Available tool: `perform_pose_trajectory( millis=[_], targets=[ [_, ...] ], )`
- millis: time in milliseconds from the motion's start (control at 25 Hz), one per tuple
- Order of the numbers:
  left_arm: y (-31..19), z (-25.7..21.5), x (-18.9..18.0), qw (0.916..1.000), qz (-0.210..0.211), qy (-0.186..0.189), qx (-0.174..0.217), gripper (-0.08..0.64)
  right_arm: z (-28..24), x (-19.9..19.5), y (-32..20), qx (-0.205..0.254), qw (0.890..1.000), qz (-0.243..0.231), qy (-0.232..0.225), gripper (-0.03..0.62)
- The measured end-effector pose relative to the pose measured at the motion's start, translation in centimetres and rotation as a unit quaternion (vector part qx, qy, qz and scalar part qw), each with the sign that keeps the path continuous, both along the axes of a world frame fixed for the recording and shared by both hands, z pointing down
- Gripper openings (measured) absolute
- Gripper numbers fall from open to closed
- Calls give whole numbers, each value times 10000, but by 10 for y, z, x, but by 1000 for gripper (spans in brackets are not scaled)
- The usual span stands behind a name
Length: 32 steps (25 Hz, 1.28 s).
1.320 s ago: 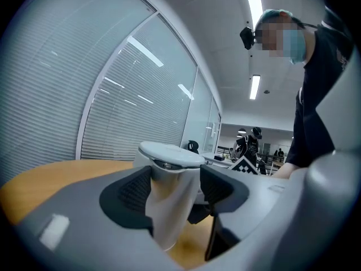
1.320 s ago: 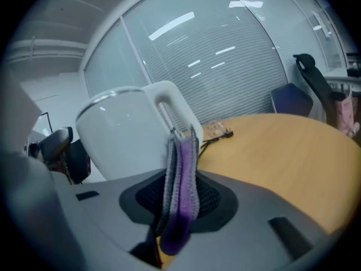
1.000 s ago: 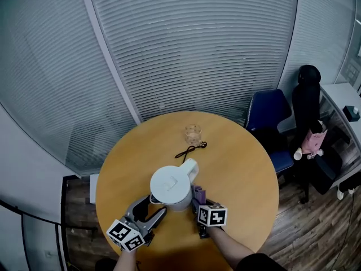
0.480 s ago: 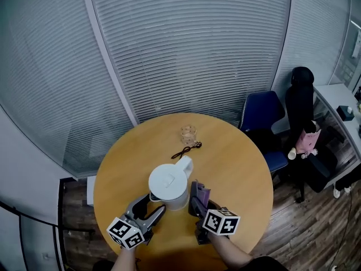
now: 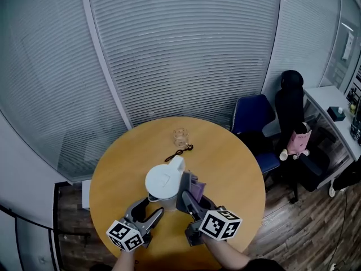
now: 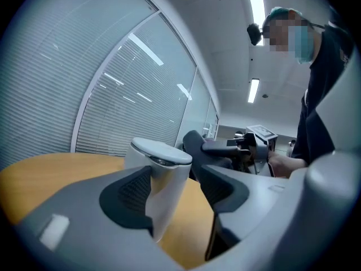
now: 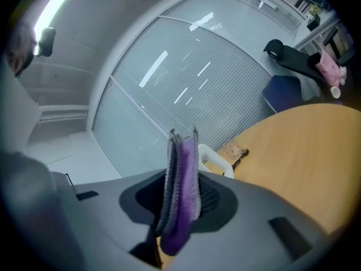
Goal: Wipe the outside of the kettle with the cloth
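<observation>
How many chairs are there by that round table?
2. A blue chair stands at the table's far right edge, and a black office chair stands just to the right of it. More may be out of frame.

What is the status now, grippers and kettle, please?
Left gripper open, kettle between its jaws. Right gripper shut on cloth, beside kettle. Cord and glass behind, not in way.

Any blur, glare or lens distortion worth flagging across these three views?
Head view: fisheye bends the blinds, kettle sharp. Left gripper view: heavy barrel distortion, ceiling lights blown out. Right gripper view: cloth sharp, corners vignetted dark.
</observation>
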<state>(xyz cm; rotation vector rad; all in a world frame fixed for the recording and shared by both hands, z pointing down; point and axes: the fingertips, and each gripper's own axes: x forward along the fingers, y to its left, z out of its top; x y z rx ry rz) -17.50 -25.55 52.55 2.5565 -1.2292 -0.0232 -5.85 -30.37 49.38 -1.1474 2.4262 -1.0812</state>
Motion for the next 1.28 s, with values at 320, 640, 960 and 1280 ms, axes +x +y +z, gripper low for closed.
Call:
perform_pose_trajectory(
  millis=[320,640,960,1280],
  targets=[
    [9,-1,12,9998,167,83,-9,259,68,1,-11,-722,9968,74,333,103],
    [14,7,19,9996,249,-54,-73,258,182,-1,-20,-1911,9758,-103,1060,103],
    [15,9,20,9997,187,-84,-154,258,235,-2,-13,-2494,9548,-228,1604,103],
    [4,8,-7,9997,-235,-84,-8,258,193,7,-4,-2135,9690,3,1239,103]
  ],
)
